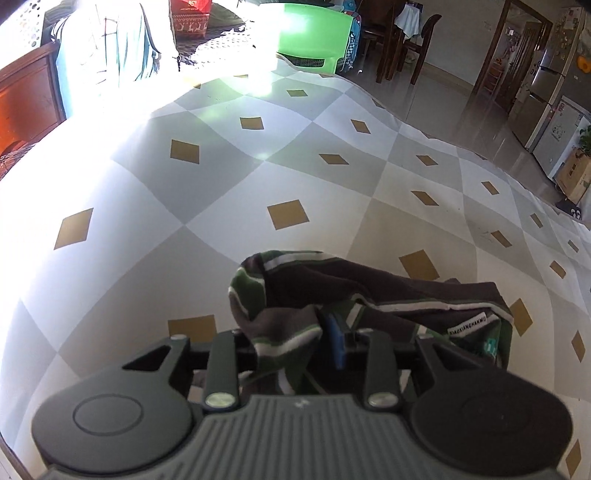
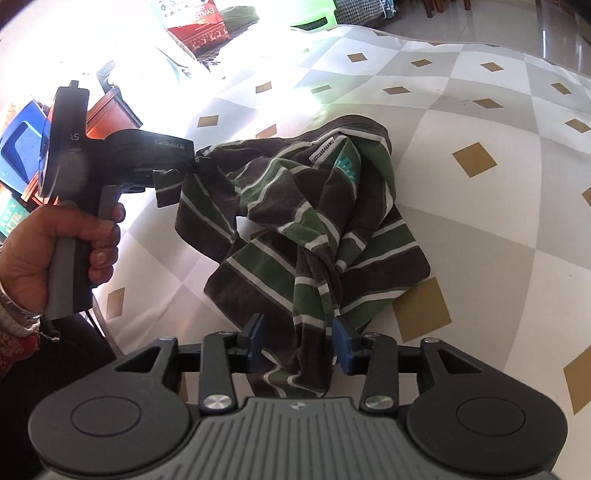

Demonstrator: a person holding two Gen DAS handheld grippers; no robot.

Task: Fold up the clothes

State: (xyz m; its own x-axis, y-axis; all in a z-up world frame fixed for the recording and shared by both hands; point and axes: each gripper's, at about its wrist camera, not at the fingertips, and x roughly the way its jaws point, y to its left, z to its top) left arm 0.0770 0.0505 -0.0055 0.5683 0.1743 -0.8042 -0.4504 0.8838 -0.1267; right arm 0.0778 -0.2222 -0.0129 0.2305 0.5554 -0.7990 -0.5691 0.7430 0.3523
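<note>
Two grippers hold one crumpled striped shirt (image 2: 314, 221) on the checkered surface (image 2: 480, 110): left gripper (image 2: 184, 173) clamps an upper edge, right gripper (image 2: 297, 343) stands open around a lower fold.

Shirt (image 2: 314, 221): dark brown and green bands split by thin white stripes, teal print and white label near the collar. Cloth (image 1: 221, 192) beneath: white and pale grey diamonds with small mustard squares. Pads (image 2: 341, 345): blue; gripper bodies black and grey. Far off: green stool (image 1: 314, 40), red patterned bag (image 2: 199, 33).
</note>
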